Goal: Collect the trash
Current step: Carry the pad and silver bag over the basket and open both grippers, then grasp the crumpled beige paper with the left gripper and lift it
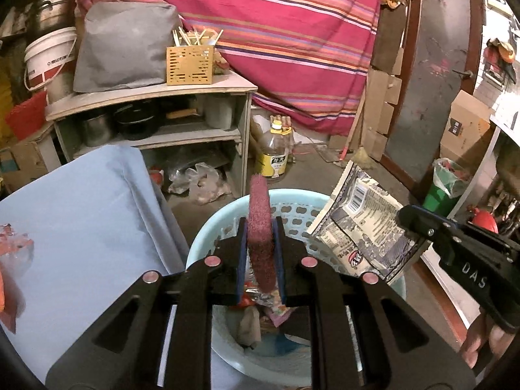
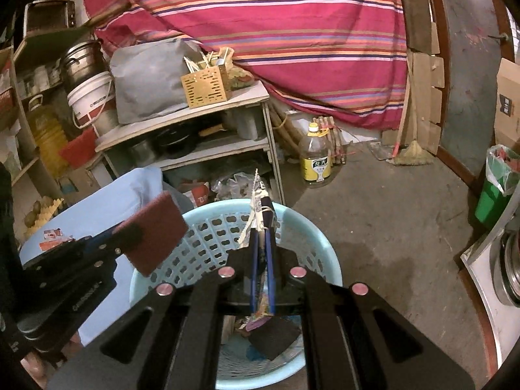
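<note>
My left gripper (image 1: 261,224) holds a red scouring pad (image 1: 259,201) upright between its blue pads, right over a light blue plastic basket (image 1: 201,243). From the right wrist view the same pad (image 2: 156,234) sticks out of the left gripper (image 2: 130,234) above the basket's left rim. My right gripper (image 2: 261,227) is shut on a printed snack wrapper (image 2: 258,201), also above the basket (image 2: 325,243). The wrapper (image 1: 360,227) hangs flat from the right gripper (image 1: 409,214) over the basket's right rim. Several wrappers and scraps lie inside the basket.
A table with a blue cover (image 1: 81,211) stands left of the basket, with red scraps (image 1: 13,243) on it. Behind are a wooden shelf unit (image 1: 149,94), an oil bottle (image 1: 274,152), a striped cloth (image 1: 276,32), a broom (image 2: 412,152) and a green lined bin (image 2: 494,195).
</note>
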Tool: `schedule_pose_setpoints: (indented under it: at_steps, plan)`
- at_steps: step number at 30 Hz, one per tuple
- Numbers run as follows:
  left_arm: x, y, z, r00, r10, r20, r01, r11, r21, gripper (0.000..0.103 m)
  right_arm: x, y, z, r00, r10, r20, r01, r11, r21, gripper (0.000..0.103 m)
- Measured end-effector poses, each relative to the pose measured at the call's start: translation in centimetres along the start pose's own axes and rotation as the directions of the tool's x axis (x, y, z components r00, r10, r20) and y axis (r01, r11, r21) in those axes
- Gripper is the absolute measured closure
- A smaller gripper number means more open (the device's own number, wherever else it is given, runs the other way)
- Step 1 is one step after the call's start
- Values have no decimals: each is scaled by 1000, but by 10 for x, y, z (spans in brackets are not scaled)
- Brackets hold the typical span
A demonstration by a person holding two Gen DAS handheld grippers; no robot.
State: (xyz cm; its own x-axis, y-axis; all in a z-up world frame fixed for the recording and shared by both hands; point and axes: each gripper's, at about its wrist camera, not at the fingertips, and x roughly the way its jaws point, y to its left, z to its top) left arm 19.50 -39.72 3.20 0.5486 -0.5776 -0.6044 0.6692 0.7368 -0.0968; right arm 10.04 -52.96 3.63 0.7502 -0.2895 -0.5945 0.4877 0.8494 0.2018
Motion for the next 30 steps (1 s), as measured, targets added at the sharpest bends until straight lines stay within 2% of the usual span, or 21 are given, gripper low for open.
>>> schedule_pose_setpoints:
  at_steps: [2,5,12,16,18,19,20,24,26,30]
  plan:
    - [-2,0,1,1000,17,10,-17,1000,-4,45,2,2,0,1000,-3,-2,3,1000,-8,98]
    - [-10,1,2,999,39,33,-40,999,9,39,2,7,-2,1000,-4,-4,4,1000,-15,98]
    - [-35,29,1,990,113,81,-113,994,-9,12,5,15,-3,1000,-12,-11,12,999,-37,98]
    - [-48,51,-3,985,149,92,-146,989,-33,7,11,21,-3,998,-54,-33,52,997,-54,96]
    - [-54,61,-4,983,157,90,-154,987,-41,6,16,23,-3,996,-74,-50,71,996,-54,84]
    - [-57,67,-6,982,164,89,-161,986,-43,6,18,24,-4,995,-82,-58,79,996,-49,56]
    - [-60,71,-7,981,170,90,-167,985,-43,6,17,25,-4,996,-79,-50,77,996,-40,37]
    - [-79,99,-17,970,219,101,-215,975,-50,5,16,36,-1,996,-84,-32,83,995,-47,36]
    - [-90,116,-22,966,236,102,-231,971,-65,5,16,42,-2,996,-88,-28,87,995,-49,30]
    - [-114,161,-37,945,311,101,-302,949,-92,5,14,64,-4,997,-77,-8,77,995,-62,20]
